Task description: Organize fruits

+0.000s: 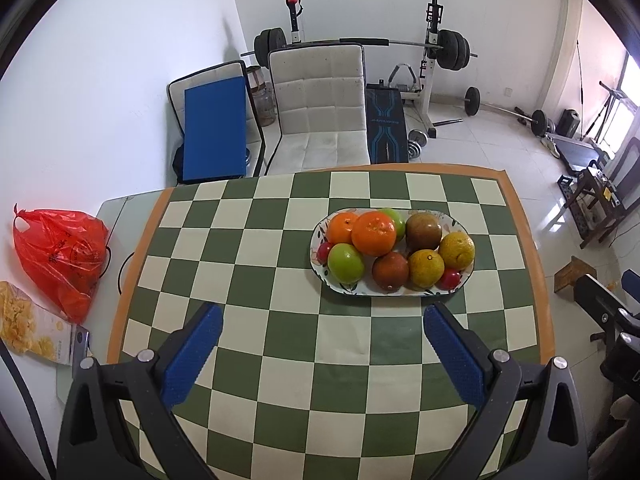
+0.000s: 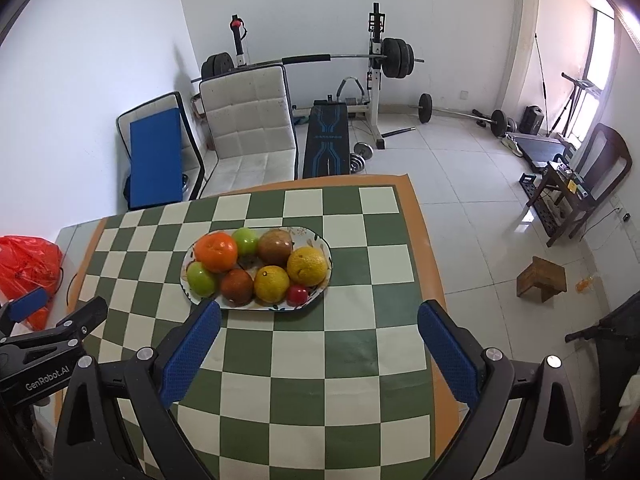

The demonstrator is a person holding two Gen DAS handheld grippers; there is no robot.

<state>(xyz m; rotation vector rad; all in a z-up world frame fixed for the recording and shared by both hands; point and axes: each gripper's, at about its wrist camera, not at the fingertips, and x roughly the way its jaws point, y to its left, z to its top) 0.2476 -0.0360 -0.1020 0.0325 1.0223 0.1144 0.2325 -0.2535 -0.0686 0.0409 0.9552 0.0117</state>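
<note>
Red bag (image 1: 60,256) at left edge, snack box (image 1: 34,330) below it, off the checkered mat (image 1: 248,288); chair (image 1: 320,108) and barbell rack (image 1: 434,52) beyond. Oval plate (image 1: 466,278) right of centre, heaped with oranges (image 1: 374,233), green apples (image 1: 345,263), brown and yellow fruit. Left gripper (image 1: 322,354) and right gripper (image 2: 318,350): jaws spread wide, holding nothing, short of plate.

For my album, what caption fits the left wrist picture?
Open left gripper hovers over a checkered table before a plate of fruit.

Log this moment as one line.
left gripper: open, empty | right gripper: open, empty | fruits: piled on plate
</note>
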